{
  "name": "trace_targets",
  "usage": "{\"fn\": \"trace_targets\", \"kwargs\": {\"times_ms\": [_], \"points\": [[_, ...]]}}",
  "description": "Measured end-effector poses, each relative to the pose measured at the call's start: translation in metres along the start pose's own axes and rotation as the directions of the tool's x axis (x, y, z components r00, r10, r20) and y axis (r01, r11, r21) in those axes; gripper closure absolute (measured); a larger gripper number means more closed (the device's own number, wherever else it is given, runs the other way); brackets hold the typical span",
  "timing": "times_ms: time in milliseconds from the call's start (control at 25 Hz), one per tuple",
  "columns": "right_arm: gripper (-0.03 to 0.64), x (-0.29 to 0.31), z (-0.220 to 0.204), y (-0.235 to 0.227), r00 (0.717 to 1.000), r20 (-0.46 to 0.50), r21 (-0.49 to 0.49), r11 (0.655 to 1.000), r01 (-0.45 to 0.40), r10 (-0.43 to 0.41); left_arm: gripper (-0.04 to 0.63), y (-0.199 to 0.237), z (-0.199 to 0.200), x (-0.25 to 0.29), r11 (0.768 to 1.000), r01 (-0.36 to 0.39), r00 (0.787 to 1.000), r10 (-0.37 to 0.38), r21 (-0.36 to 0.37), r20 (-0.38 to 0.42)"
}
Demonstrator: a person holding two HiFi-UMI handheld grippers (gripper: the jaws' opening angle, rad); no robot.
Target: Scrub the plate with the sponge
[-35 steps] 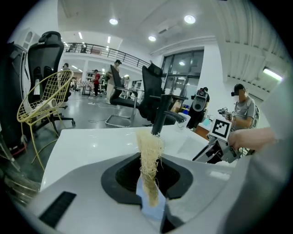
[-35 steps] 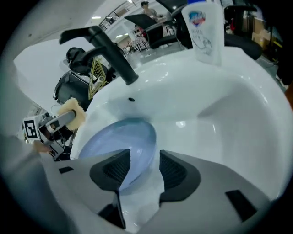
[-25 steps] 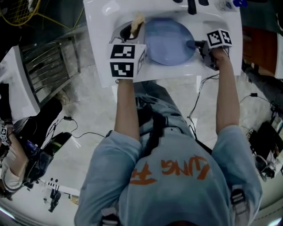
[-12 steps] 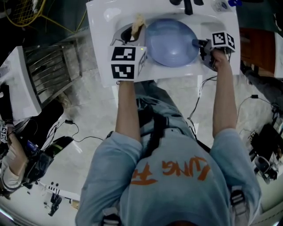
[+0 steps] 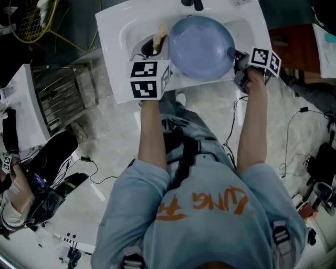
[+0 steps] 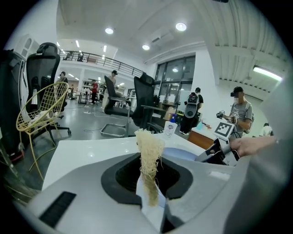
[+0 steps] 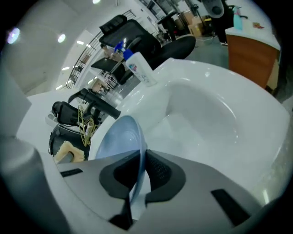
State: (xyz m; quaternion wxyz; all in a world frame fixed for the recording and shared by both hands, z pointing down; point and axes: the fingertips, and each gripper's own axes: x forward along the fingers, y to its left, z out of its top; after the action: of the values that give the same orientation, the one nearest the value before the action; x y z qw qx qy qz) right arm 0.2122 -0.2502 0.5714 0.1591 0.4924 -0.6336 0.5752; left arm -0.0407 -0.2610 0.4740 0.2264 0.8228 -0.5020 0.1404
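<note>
The round blue plate point(image 5: 202, 47) hangs tilted over the white sink point(image 5: 116, 37). My right gripper point(image 5: 235, 56) is shut on the plate's right rim; its jaws have just been closing with that rim between them. In the right gripper view the plate point(image 7: 116, 137) stands on edge between the pads, at my right gripper point(image 7: 137, 183). My left gripper point(image 5: 157, 42) is shut on a yellowish fibrous sponge point(image 5: 159, 33), just left of the plate. The sponge point(image 6: 149, 167) sticks up from my left gripper point(image 6: 151, 205), apart from the plate point(image 6: 181, 154).
A dark faucet point(image 5: 191, 4) stands at the sink's far edge, with a soap bottle point(image 7: 139, 68) beside it. Left of the sink is a metal rack point(image 5: 58, 84). A wooden cabinet point(image 5: 294, 44) stands to the right. Cables lie across the floor point(image 5: 105, 160).
The plate has risen from the basin and tilted, carried by the right gripper. The left gripper with the sponge has moved up beside it.
</note>
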Motion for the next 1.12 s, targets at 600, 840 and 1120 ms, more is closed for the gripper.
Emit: {"fn": "trace_targets", "kwargs": {"times_ms": [600,840,1120], "points": [[0.595,-0.122,0.044,0.024,0.912,0.406,-0.277,0.943,0.185,-0.059,0.546,-0.104,0.058,0.0,0.976,0.132,0.989,-0.142,0.171,0.046],[0.595,-0.176,0.064,0.047,0.858,0.513,-0.339,0.92,0.198,0.004,0.546,-0.162,0.089,0.008,0.951,0.273,0.952,-0.289,0.147,0.098],[0.6,-0.179,0.056,0.076,0.839,0.521,-0.448,0.887,0.111,0.158,0.546,-0.221,0.116,0.016,0.916,0.381,0.909,-0.396,0.124,0.129]]}}
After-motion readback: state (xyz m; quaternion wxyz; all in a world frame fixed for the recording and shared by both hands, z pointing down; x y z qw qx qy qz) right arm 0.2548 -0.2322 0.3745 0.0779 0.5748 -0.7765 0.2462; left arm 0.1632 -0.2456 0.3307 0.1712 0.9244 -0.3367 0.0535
